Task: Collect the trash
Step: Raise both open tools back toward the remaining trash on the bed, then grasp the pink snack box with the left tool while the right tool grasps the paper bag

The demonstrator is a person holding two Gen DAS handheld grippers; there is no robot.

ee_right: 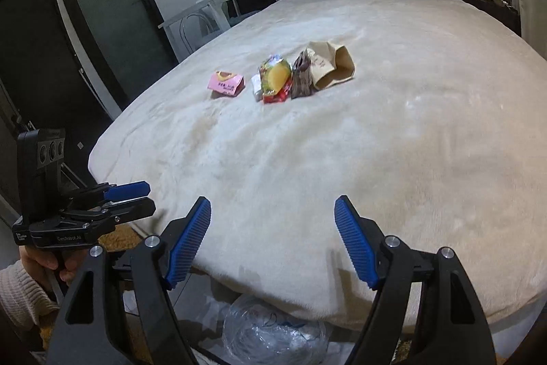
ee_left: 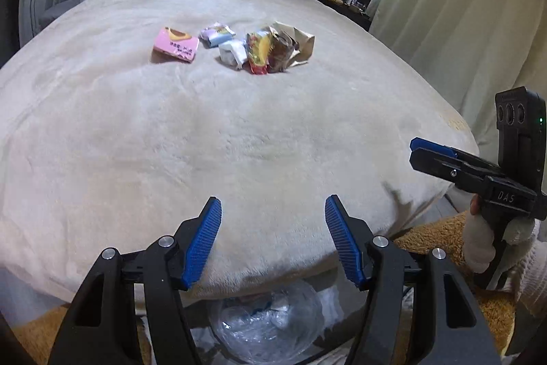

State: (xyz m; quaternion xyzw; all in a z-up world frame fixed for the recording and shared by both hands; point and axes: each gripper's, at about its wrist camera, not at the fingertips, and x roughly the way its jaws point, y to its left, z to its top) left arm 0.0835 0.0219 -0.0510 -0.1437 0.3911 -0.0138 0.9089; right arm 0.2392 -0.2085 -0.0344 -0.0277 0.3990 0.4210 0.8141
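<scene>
On the bed [ee_left: 239, 132], about mid-blanket, the whole trash pile is sitting untouched as far as I can tell: a pink box [ee_left: 176, 48] off to one side, then a pastel wrapper [ee_left: 217, 35], a white wrapper [ee_left: 232, 54], a yellow-red snack bag [ee_right: 275, 82], a dark brown wrapper [ee_right: 301, 79] and a brown paper bag [ee_right: 330, 65], all bunched close together. Both grippers are back at the foot of the bed, well apart from the pile. The left gripper [ee_left: 273, 238] has its jaws open with nothing between them, and so does the right gripper [ee_right: 273, 238]. Down below the bed edge there's a clear plastic bag [ee_left: 266, 324], which I'd guess is where the trash goes. It has some crumpled stuff in it, but I can't make out what. So the job's basically at the start: every piece on the blanket is left to pick up and drop in.
</scene>
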